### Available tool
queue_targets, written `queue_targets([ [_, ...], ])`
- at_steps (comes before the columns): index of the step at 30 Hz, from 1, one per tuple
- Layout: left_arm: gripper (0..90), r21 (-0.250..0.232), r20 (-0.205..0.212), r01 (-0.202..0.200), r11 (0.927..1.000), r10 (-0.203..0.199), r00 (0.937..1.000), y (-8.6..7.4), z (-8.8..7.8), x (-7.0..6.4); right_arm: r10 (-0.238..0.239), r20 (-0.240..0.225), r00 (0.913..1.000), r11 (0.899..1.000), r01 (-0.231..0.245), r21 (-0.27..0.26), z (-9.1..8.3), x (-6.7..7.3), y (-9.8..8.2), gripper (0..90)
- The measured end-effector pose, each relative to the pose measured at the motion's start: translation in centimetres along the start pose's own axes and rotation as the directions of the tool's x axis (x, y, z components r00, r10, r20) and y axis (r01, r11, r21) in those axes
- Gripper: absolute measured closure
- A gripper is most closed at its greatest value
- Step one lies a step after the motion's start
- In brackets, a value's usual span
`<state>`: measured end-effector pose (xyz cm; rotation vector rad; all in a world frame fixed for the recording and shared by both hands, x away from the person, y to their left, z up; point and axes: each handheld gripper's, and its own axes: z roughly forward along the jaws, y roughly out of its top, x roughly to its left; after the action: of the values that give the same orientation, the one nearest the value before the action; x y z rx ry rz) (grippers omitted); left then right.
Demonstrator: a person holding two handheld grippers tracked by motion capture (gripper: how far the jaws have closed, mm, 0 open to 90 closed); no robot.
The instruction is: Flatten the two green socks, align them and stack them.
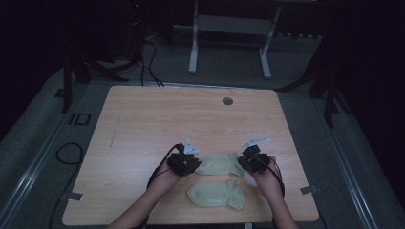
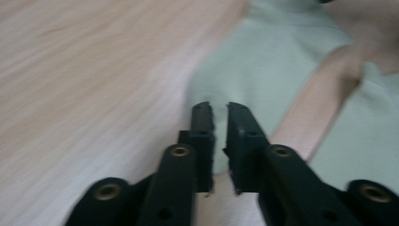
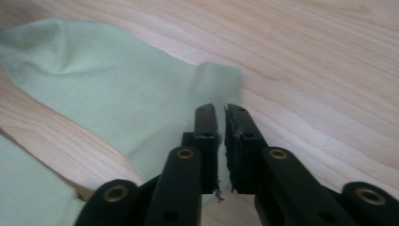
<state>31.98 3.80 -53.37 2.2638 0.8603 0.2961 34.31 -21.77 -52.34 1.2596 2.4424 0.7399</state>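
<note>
A wooden table (image 1: 143, 124) carries two pale green socks near its front edge: the far sock (image 1: 218, 164) lies between the left gripper (image 1: 192, 164) and right gripper (image 1: 244, 162), each with jaws nearly pressed together over opposite ends; the near sock (image 1: 217, 195) lies just beside it

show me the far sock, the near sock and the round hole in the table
far sock (image 1: 218, 165), high view, middle of its body between the two grippers
near sock (image 1: 216, 194), high view, middle of its flat body
round hole (image 1: 228, 101), high view, centre of the dark grommet near the table's far edge
</note>
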Motion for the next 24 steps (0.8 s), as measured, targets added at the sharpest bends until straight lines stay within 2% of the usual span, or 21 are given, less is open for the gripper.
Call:
queue_targets([
  [2,84.8,0.026,0.002,-0.012,0.9996,0.012,0.9999,0.1,0.9,-0.3,-0.003,-0.001,1.0,1.0,0.003,0.005,0.4,0.3,0.0,84.5],
  [6,84.9,0.065,-0.007,0.0,0.9979,0.0,1.0,-0.1,2.5,-0.2,-0.013,0.008,0.9999,0.999,0.013,0.032,1.6,0.7,0.0,83.3],
  [7,84.9,0.055,-0.006,0.009,0.9984,-0.008,0.9999,-0.2,2.7,-0.1,-0.018,0.023,0.9996,0.999,0.017,0.044,2.0,0.7,-0.1,83.3],
  [9,86.3,0.051,-0.009,0.029,0.9983,-0.029,0.9996,-0.2,2.7,0.3,-0.003,0.027,0.9996,1.0,0.002,0.031,2.3,0.5,-0.1,83.1],
  [14,86.3,0.046,-0.02,0.039,0.9981,-0.038,0.9991,0.0,2.8,0.9,0.001,0.034,0.9994,1.0,-0.002,0.025,2.8,0.2,0.5,82.2],
  [19,86.3,0.041,-0.023,0.056,0.9976,-0.055,0.9982,0.1,3.0,1.3,-0.004,0.035,0.9994,0.999,0.003,0.042,3.2,0.0,1.3,81.8],
  [24,87.1,0.034,-0.017,0.062,0.9975,-0.061,0.998,0.1,3.1,1.6,0.001,0.036,0.9994,1.0,-0.002,0.03,3.2,-0.1,1.1,81.6],
])
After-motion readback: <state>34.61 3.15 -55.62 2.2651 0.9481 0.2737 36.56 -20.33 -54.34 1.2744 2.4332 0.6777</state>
